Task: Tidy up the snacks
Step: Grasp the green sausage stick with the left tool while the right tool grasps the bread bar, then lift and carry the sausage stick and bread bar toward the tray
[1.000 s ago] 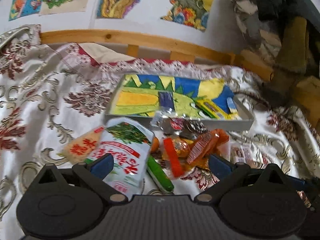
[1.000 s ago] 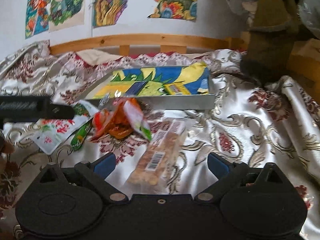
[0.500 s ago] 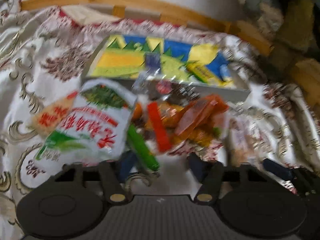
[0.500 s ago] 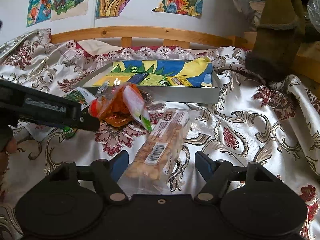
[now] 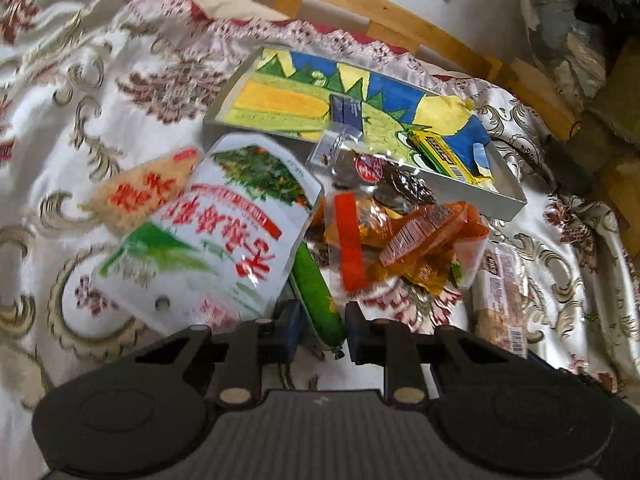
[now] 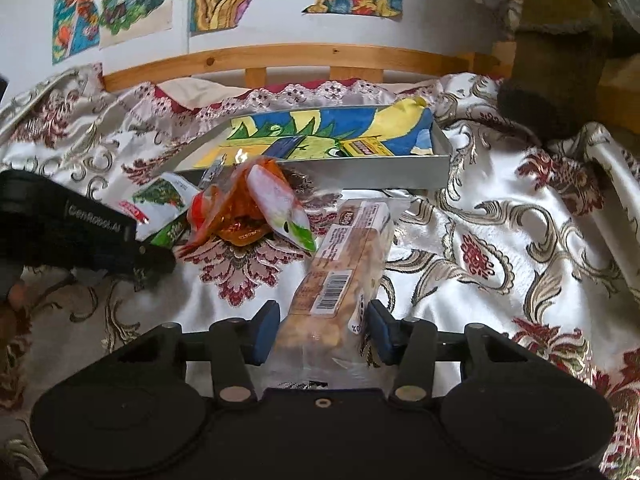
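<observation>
Three snacks lie in grey shallow tray (image 5: 508, 204), upper centre; heap outside remains. My left gripper (image 5: 319, 330) brackets green stick packet (image 5: 316, 284), unclamped; right gripper (image 6: 323, 330) straddles clear biscuit pack (image 6: 348, 256), spread.

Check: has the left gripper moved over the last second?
Yes. The left gripper has gone forward and down toward the snack pile, judged against the tray, and its fingers have narrowed around the green stick.
</observation>
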Demonstrator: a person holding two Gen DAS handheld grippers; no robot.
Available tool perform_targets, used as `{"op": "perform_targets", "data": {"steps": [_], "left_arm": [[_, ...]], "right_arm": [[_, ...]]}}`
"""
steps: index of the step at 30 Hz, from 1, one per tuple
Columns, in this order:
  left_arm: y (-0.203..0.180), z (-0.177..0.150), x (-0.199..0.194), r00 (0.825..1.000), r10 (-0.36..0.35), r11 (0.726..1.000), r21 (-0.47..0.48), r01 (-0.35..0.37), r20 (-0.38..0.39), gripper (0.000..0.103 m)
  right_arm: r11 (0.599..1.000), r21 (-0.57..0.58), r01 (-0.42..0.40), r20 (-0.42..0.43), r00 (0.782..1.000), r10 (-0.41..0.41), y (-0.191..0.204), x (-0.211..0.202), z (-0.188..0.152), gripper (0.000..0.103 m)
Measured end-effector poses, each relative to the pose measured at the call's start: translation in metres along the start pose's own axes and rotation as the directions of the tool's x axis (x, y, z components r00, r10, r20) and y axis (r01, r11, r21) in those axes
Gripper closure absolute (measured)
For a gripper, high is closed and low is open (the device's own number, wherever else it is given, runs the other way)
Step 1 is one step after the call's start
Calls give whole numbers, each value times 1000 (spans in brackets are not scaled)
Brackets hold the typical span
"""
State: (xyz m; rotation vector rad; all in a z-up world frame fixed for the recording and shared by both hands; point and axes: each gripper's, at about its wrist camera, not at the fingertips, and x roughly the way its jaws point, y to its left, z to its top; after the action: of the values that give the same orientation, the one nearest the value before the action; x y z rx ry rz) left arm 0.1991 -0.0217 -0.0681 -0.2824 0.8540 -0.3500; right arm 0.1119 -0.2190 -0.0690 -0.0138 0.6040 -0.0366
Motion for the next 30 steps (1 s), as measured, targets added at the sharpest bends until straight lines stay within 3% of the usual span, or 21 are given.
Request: {"op": "perform_targets", "data": {"steps": [13, 21, 25, 30], "left_arm": [[-1, -28, -31, 981, -26, 998, -68, 13, -194, 83], [-6, -38, -29, 978, -3, 1000, -20, -2, -210, 83], [-7, -33, -23, 981, -8, 1000, 2, 8, -192, 71], [-13, -31, -21, 988, -4, 999, 45, 11, -157, 53]], "right_arm": [[997, 9, -82, -135, 987, 83, 0, -42, -2, 54], [997, -15, -77, -143, 987, 75, 3, -59, -9, 53], [998, -56, -30, -107, 994, 24, 8, -51, -10, 39], [996, -91, 2, -74, 997, -9, 13, -36, -14, 29]]}}
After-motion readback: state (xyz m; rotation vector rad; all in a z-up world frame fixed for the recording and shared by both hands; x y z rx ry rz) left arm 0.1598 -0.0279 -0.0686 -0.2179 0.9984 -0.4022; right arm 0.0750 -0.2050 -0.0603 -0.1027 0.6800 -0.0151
